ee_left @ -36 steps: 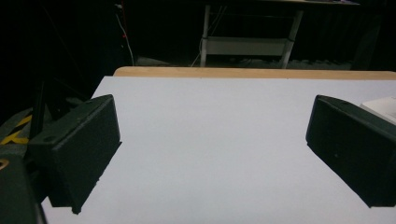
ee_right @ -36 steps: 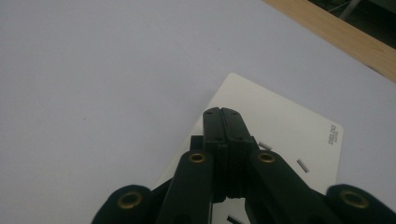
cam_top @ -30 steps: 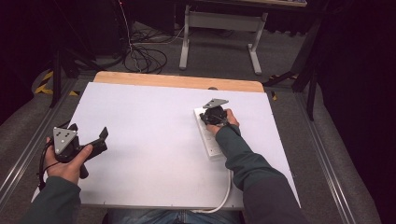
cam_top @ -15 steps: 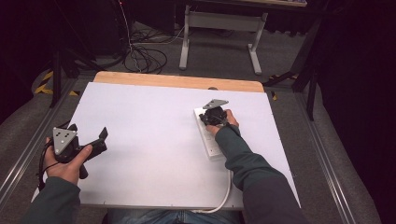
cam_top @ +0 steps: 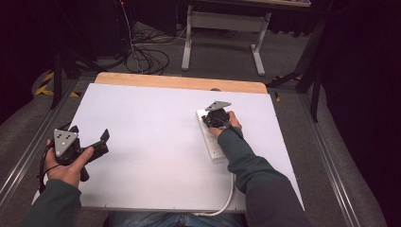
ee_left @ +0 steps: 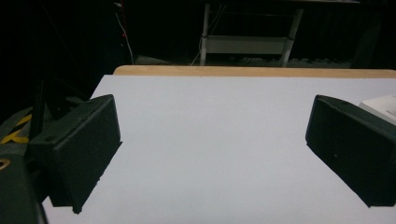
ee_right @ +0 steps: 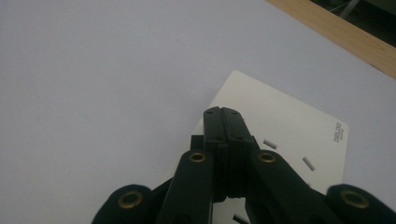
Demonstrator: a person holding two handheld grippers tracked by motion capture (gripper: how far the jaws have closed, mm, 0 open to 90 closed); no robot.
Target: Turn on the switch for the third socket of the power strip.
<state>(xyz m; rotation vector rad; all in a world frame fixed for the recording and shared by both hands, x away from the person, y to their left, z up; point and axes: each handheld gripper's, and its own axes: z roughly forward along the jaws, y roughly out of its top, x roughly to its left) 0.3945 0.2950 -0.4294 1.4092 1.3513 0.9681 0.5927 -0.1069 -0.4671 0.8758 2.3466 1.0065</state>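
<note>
We see one white power strip (cam_top: 212, 137) lying flat on the right half of the white worktop (cam_top: 151, 142), its long axis running from the near edge toward the far wooden edge, its cable trailing off the near end toward the person. In the right gripper view a small grey brand mark sits in its far corner, too small for us to read with certainty, beside a few slots. Our right tongs (ee_right: 225, 122) are clenched with nothing between them, tips poised over the strip's far end, while our left tongs (ee_left: 210, 154) hang released, jaws wide apart, over bare worktop at the left.
</note>
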